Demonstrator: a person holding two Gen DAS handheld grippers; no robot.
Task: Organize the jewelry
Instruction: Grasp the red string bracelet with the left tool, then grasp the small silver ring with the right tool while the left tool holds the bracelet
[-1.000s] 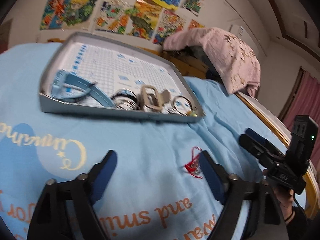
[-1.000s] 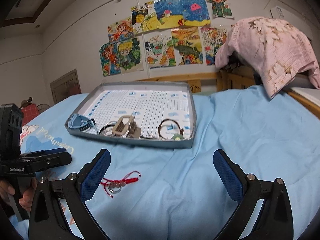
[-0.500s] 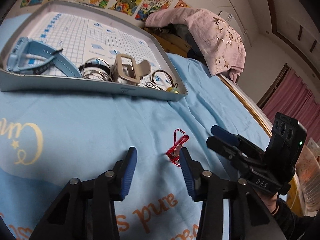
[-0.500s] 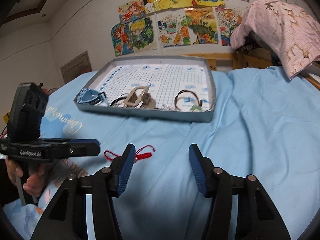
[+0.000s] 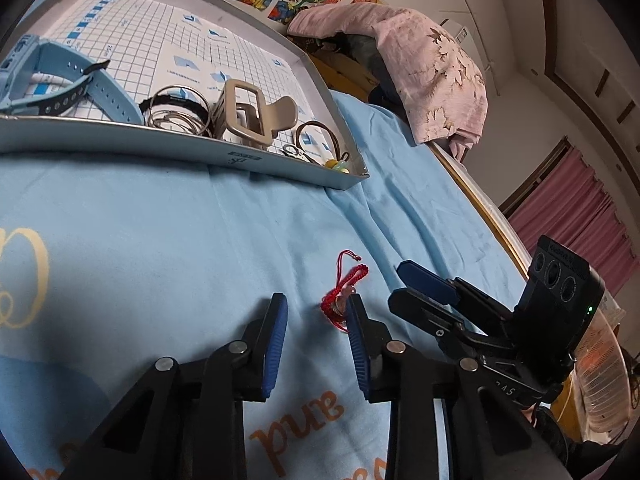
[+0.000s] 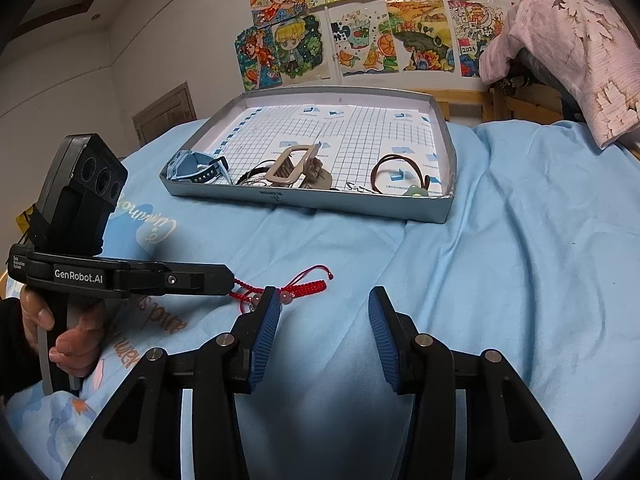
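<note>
The red string bracelet [image 5: 344, 288] lies on the blue sheet [image 5: 160, 240]. The left gripper [image 5: 316, 312] and the right gripper [image 6: 322, 308] are both partly open and hold nothing.

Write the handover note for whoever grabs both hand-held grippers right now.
Left hand-held gripper: open, empty, low over the blue sheet, the red cord bracelet just off its right fingertip.
Right hand-held gripper: open, empty, beside the same bracelet.
Tray already holds the blue watch, metal bangles, beige hair claw and brown band.
Left to do: grasp the bracelet and put it in the tray.
</note>
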